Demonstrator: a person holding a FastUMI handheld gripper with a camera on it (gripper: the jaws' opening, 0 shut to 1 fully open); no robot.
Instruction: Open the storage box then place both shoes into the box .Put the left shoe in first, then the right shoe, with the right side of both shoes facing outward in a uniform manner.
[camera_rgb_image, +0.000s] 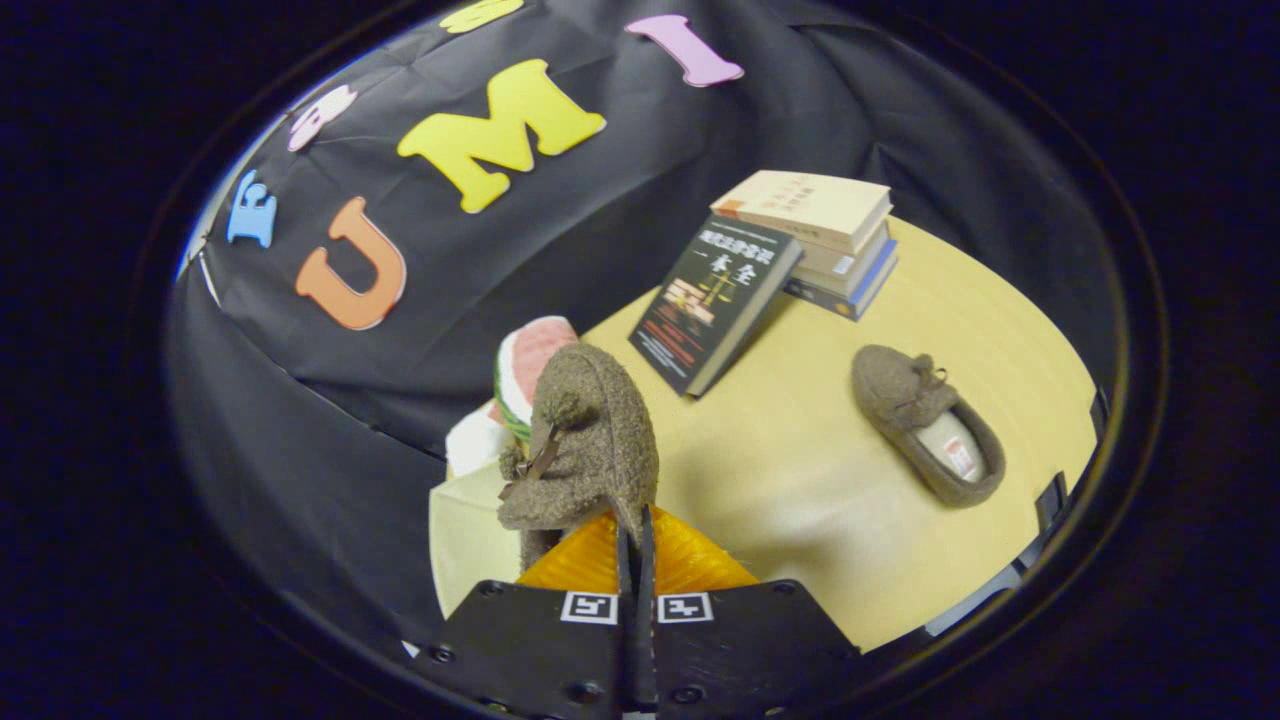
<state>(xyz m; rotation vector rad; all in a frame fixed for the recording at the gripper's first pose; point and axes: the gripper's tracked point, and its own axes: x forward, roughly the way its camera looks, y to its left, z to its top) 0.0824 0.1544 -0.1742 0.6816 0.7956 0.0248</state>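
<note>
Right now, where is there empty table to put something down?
Bare table lies between the leaning book, the lying shoe and the tongs, shut on the held shoe. It is crowded by the book stack and watermelon toy.

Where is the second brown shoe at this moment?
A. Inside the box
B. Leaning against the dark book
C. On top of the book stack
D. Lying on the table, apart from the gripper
D: the second shoe lies on the table, while the gripper is shut on the first shoe.
</note>
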